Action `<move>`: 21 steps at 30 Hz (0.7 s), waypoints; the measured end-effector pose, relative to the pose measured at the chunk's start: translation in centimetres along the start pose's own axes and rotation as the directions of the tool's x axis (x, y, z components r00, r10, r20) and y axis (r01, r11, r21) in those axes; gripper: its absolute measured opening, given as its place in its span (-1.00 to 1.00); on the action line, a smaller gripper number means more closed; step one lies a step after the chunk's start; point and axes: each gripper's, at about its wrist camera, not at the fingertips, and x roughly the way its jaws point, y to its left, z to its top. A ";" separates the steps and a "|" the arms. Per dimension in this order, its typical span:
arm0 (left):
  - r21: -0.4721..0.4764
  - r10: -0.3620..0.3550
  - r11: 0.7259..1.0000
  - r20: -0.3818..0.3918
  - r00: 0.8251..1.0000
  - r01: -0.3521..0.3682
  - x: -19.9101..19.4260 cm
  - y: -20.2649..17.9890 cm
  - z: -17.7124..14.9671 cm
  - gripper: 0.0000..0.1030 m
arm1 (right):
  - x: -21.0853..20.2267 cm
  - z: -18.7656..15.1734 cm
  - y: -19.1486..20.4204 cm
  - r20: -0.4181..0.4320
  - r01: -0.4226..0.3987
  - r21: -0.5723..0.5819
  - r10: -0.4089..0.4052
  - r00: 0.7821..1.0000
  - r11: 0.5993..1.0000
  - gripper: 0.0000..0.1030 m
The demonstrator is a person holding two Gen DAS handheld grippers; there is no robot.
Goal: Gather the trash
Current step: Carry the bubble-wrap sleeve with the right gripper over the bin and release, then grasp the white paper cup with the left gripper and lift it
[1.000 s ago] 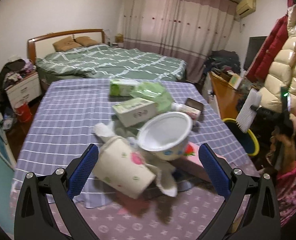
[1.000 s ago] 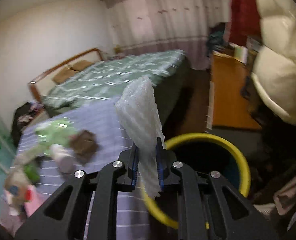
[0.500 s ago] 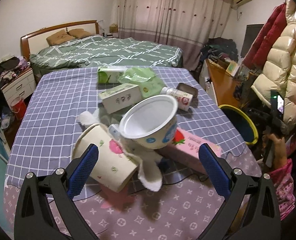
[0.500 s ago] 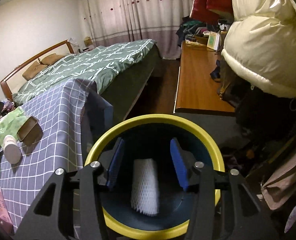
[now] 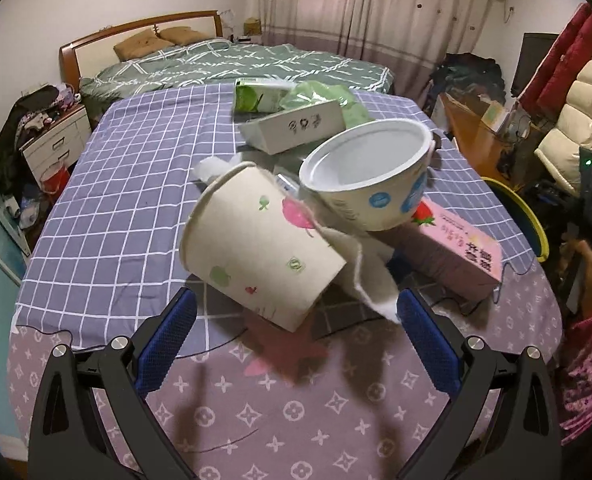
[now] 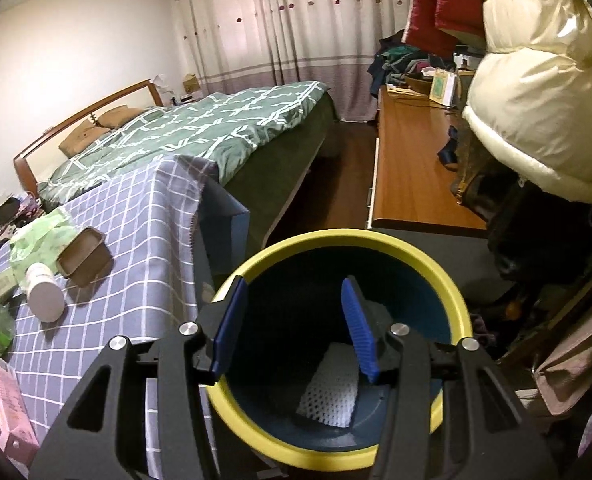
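Note:
My left gripper [image 5: 294, 338] is open and empty, just short of a tipped paper cup [image 5: 256, 256] on the table. Behind the cup lie a white tissue [image 5: 369, 276], a white bowl [image 5: 369, 182], a pink carton [image 5: 455, 248], a white box [image 5: 296, 128] and green packets [image 5: 256, 96]. My right gripper [image 6: 292, 330] is open and empty above the yellow-rimmed blue bin [image 6: 435, 268]. A white foam net [image 6: 329, 392] lies on the bin's bottom.
The checked tablecloth [image 5: 136, 184] hangs over the table edge beside the bin. A brown tin [image 6: 84, 256], a white bottle [image 6: 44, 296] and a green bag [image 6: 40, 236] lie near that edge. A bed [image 6: 200, 128], a wooden desk [image 6: 407, 168] and hanging coats [image 6: 535, 80] surround the bin.
My right gripper opened over the bin and the white foam net dropped to the bin's bottom. My left gripper moved closer to the paper cup.

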 end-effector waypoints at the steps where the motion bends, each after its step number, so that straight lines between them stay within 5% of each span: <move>1: 0.009 0.012 1.000 0.000 1.000 -0.012 0.1 0.1 -0.1 0.92 | 0.0 0.0 0.1 0.001 -0.004 -0.003 0.004 1.000 1.000 -0.08; 6: 0.062 0.036 0.997 0.061 0.998 -0.040 -1.3 1.0 0.2 0.92 | -0.3 0.1 0.6 0.005 -0.018 -0.015 0.018 1.000 1.000 -0.06; 9: 0.216 -0.041 0.976 0.101 0.994 0.019 -2.1 1.5 0.6 0.92 | -0.2 0.2 0.7 0.000 -0.025 -0.016 0.025 1.000 1.000 0.00; 13: 0.378 -0.115 0.921 0.039 0.993 0.092 -0.9 2.0 1.1 0.92 | -0.1 0.2 1.1 -0.009 -0.031 -0.019 0.031 0.999 0.999 0.01; 21: 0.449 -0.143 0.884 0.001 0.990 0.127 2.0 2.8 2.3 0.92 | -0.4 0.1 1.8 -0.008 -0.021 -0.035 0.021 1.000 0.999 0.06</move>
